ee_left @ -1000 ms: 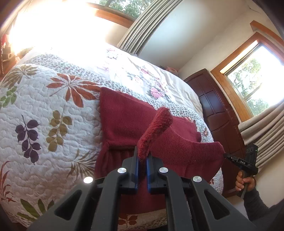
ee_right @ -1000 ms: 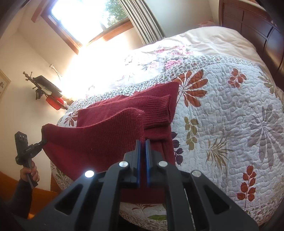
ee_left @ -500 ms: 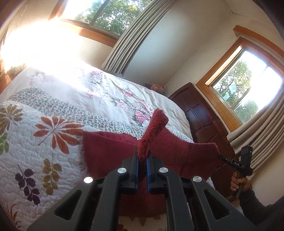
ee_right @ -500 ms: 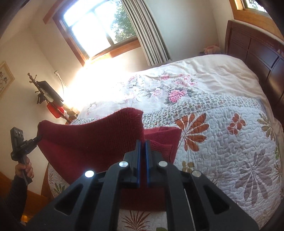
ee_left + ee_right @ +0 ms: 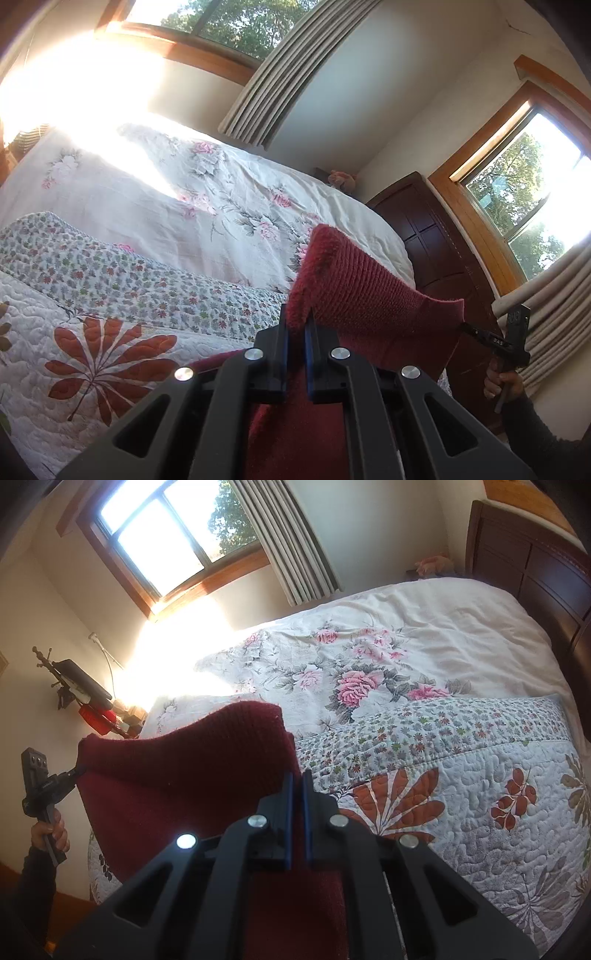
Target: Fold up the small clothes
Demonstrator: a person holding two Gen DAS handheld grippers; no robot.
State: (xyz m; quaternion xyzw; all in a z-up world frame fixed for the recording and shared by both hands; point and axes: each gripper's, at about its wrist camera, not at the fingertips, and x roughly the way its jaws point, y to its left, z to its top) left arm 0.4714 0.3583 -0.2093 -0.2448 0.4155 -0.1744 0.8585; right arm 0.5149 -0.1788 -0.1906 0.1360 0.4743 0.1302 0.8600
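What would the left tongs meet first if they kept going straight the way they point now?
Probably the floral bedspread: beyond the red knit garment already pinched in the left tongs, the line runs low over the quilt toward it. Depth is unclear.

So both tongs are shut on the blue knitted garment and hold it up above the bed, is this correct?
Only the colour is wrong. The knitted garment is dark red, not blue, as the right wrist view shows. The rest holds: the left tongs and the right tongs are each shut on an edge of it and hold it up above the bed.
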